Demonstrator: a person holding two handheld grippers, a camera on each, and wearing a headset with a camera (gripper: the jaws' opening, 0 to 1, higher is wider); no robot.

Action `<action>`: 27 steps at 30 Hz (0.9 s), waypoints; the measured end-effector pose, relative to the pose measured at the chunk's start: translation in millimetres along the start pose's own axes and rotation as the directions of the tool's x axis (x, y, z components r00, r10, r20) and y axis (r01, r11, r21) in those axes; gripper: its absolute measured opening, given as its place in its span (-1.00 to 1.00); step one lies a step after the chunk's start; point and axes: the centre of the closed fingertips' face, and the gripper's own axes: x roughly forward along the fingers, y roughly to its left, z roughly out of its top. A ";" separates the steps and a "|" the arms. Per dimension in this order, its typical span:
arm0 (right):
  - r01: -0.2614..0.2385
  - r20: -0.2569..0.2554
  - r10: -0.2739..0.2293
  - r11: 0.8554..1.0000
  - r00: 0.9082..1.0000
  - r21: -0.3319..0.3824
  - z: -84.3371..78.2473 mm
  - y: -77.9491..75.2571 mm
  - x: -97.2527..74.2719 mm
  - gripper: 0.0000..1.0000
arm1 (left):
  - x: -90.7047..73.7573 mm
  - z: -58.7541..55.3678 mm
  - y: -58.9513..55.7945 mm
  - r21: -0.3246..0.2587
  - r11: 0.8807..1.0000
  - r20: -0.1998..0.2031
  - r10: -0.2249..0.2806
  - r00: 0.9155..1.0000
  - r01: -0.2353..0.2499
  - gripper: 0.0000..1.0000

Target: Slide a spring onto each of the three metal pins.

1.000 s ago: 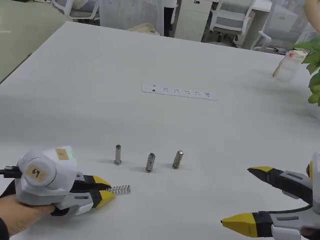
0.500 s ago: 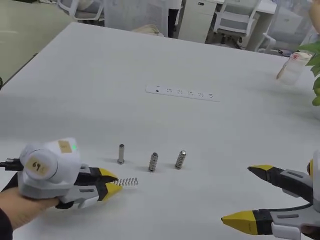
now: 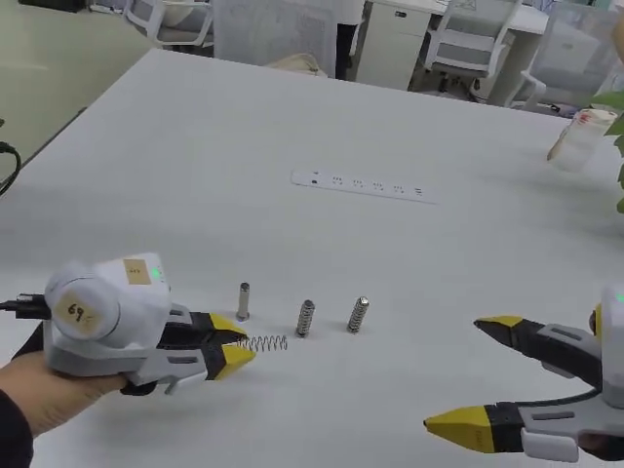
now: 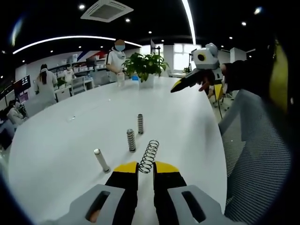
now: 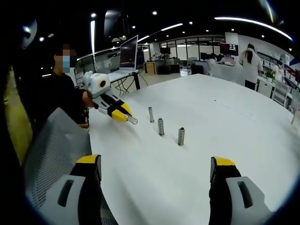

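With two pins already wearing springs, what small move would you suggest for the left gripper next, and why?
Probably raise the spring and turn it upright over the bare pin. The left gripper is shut on one end, the spring sticks out roughly level beside that pin, and the other two pins already carry springs.
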 end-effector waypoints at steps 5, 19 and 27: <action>-0.014 0.003 0.014 1.000 1.000 -0.016 5.9 3.2 3.5 0.90 | -0.9 10.0 -3.1 0.022 1.000 0.014 -0.003 1.000 0.003 -0.92; -0.087 -0.004 0.087 0.994 0.996 -0.058 20.0 19.2 15.5 0.56 | -0.3 21.5 -10.6 0.051 0.999 0.023 -0.016 1.000 0.014 -0.92; -0.141 -0.010 0.141 0.986 0.990 -0.092 26.7 30.1 28.6 0.26 | 0.3 25.4 -17.2 0.063 0.998 0.022 -0.026 0.999 0.025 -0.92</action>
